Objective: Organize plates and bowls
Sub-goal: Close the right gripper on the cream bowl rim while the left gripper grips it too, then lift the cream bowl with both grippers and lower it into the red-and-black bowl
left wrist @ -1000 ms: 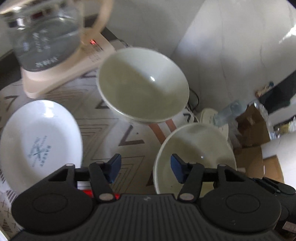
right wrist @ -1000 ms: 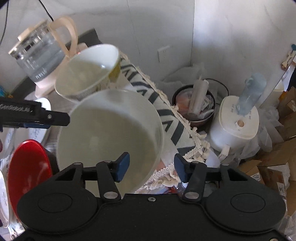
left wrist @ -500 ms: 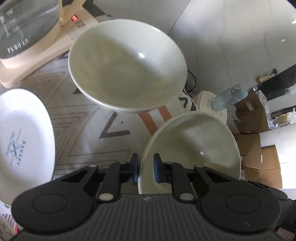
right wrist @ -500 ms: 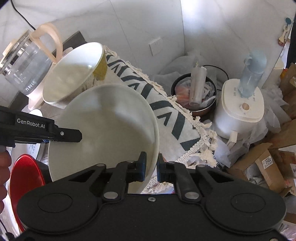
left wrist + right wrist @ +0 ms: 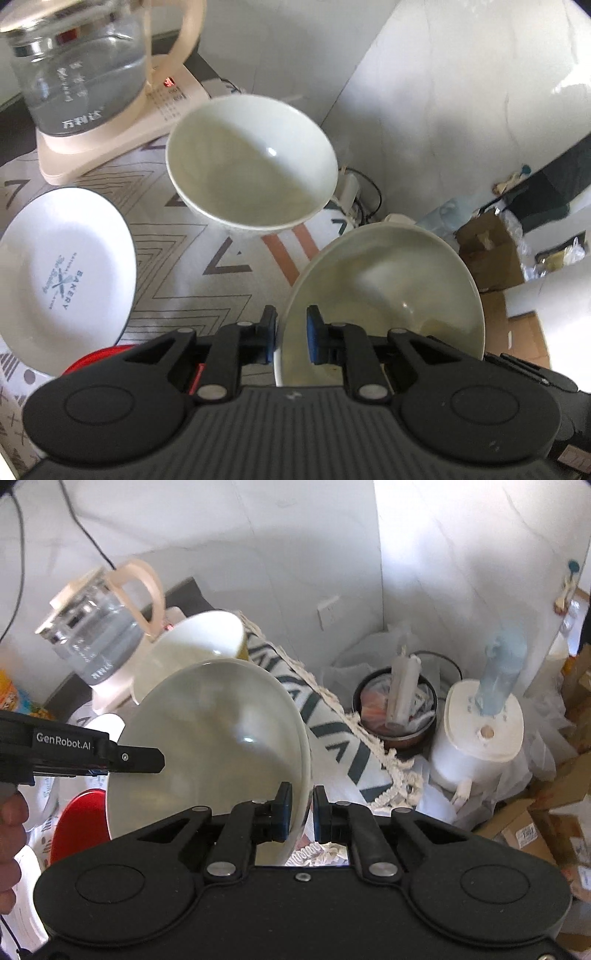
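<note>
Home kitchen corner, my worktop: glass kettle [image 5: 77, 70] on its cream base, patterned fringed tablecloth [image 5: 192, 258], bakery-print plate [image 5: 62, 273], white tiled walls, full waste bin [image 5: 397, 709], cardboard boxes [image 5: 532, 827] on the floor.

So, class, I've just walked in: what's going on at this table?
A person is sorting dishes with two handheld claws. Both the left claw and the right claw are clamped on the rim of the same pale green bowl, on opposite sides. A second bowl sits beyond it by the kettle, and a white plate lies to the left.
</note>
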Demonstrator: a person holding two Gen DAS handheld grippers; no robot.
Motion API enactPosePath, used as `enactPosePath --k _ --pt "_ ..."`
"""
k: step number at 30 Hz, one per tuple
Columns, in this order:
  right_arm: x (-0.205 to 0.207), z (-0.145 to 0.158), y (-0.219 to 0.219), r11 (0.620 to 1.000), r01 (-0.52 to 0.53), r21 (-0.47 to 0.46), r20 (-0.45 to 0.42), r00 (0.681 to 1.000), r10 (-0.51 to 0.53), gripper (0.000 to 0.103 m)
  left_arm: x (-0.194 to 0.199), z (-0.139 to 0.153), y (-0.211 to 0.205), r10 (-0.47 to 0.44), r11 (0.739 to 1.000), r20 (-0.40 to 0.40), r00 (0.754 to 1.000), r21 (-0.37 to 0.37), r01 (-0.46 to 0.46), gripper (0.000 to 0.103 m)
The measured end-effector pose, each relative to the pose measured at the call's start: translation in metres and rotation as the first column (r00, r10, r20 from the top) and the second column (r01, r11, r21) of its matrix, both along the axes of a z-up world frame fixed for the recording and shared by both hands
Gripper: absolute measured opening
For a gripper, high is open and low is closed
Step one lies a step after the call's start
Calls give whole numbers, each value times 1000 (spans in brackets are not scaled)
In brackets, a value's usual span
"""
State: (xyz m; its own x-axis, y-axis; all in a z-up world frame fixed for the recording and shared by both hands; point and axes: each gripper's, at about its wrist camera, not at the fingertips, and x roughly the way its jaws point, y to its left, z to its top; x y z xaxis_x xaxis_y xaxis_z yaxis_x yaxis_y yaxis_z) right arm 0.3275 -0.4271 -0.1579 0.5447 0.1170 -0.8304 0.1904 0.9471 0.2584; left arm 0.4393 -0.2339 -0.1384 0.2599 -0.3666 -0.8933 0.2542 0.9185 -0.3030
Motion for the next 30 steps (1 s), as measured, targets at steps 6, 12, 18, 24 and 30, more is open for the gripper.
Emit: enactPosePath --k 6,12,18,24,30 --pt "-4 18 3 999 -9 34 34 999 7 13 -13 21 16 62 998 33 998 -25 -61 15" --pt "-8 32 14 998 -45 52 78 996 41 13 -28 34 37 133 990 44 990 -45 -131 15" --pt "-7 45 34 992 -118 36 104 988 114 13 -39 48 59 183 983 68 981 -46 -180 15" --pt "0 45 51 984 -167 56 112 981 160 13 -46 48 82 260 965 64 963 -44 -257 15" --pt "2 45 72 973 -223 66 112 970 215 13 -53 45 107 308 951 57 950 -36 -306 16"
